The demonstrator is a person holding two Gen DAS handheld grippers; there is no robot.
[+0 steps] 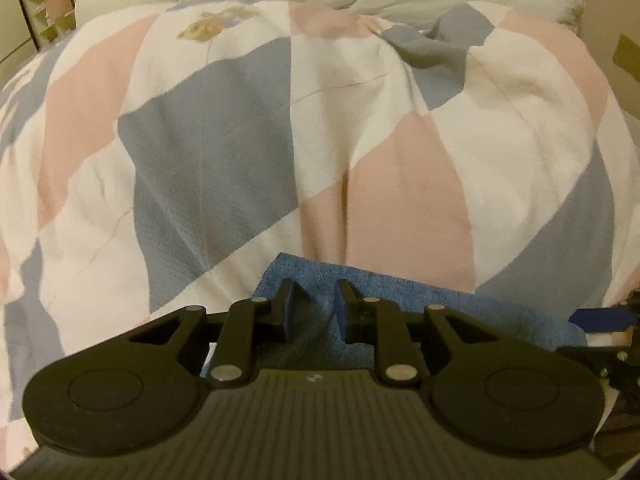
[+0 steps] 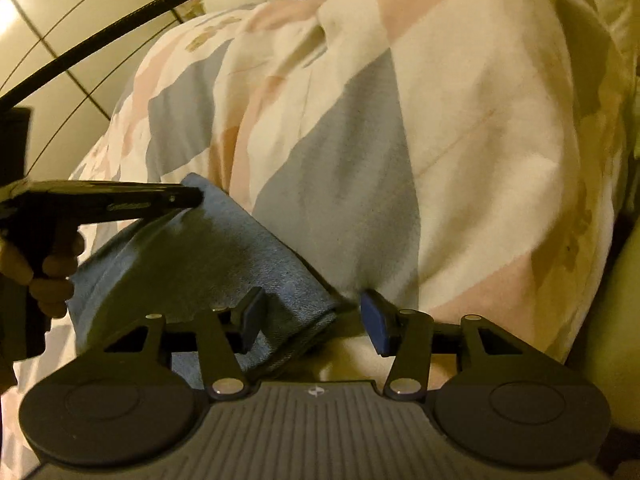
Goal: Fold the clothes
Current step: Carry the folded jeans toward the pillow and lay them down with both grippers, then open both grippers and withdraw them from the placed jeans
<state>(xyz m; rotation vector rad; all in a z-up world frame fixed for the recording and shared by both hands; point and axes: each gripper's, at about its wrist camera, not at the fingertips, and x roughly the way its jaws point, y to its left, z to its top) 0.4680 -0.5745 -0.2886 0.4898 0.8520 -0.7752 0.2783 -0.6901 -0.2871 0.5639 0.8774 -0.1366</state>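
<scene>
Denim, folded and blue (image 1: 420,292), lies on the patchwork quilt (image 1: 248,132) right under your left gripper (image 1: 316,304), its fingers parted a little above the cloth, gripping nothing. Over on your right gripper (image 2: 316,320), the fingers are spread wide, straddling the fold's thick end (image 2: 304,320) without pinching it.

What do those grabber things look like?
Both grippers, left gripper and right gripper, are black with a ribbed grey body, two round discs, silver pivot pins and blue pads on the fingers. A small white logo marks each. A black cable arcs overhead.
</scene>
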